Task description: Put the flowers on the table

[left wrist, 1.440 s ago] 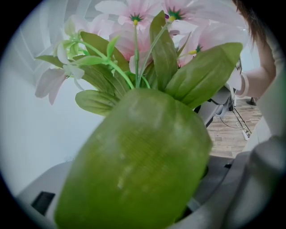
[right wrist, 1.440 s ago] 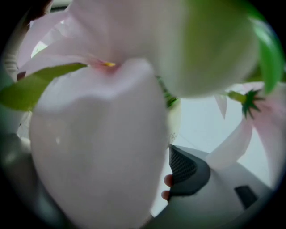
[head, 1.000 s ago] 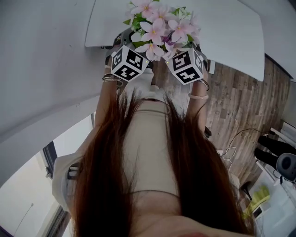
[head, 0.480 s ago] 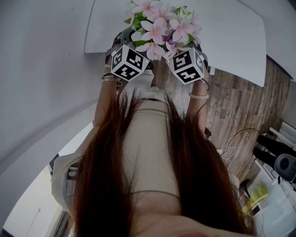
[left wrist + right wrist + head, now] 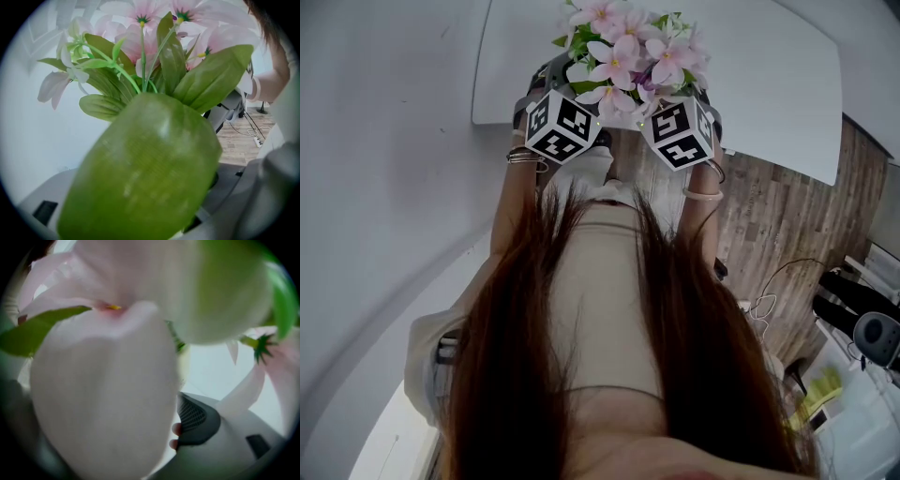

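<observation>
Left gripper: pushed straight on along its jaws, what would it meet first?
The flowers: their green base already sits between the left gripper's jaws, filling most of its view. Just past it come leaves and pink blooms; what lies behind those I can't judge.

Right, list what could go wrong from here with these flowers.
1. A leaf fills the left gripper view and a petal fills the right gripper view, so neither grip on the flowers can be checked. The bunch could slip.
2. The flowers seem to hang at the table's near edge, with wooden floor below. Released too soon, they may miss it.
</observation>
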Demonstrator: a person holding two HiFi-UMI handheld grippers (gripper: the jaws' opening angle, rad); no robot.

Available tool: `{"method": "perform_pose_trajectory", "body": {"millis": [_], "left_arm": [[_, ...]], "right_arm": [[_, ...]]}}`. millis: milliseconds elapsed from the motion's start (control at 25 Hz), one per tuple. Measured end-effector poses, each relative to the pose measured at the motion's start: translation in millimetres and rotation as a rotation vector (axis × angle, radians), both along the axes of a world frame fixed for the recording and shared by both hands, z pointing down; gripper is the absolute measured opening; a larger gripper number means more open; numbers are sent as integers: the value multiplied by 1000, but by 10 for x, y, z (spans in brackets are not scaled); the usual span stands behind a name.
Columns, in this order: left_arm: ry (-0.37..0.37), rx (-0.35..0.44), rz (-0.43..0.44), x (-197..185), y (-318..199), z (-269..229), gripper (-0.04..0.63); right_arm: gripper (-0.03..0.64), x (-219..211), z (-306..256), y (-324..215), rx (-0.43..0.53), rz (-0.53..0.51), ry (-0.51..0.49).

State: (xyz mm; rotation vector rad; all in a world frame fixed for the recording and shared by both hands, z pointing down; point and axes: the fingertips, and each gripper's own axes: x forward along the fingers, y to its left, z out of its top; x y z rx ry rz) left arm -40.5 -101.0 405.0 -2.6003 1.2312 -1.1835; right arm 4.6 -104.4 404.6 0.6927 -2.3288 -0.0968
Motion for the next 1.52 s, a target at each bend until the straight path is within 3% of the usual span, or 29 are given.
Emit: {"method": "perform_pose_trajectory", "body": {"millis": [920,1520], "left_arm": [[18,-20,23,-146,-349,280,365],[54,-9,36,-397,-121,452,365]], "right_arm": [[383,-147,273,-338,-24,24,17],[383,-396,424,-105,-8,32,54]]}}
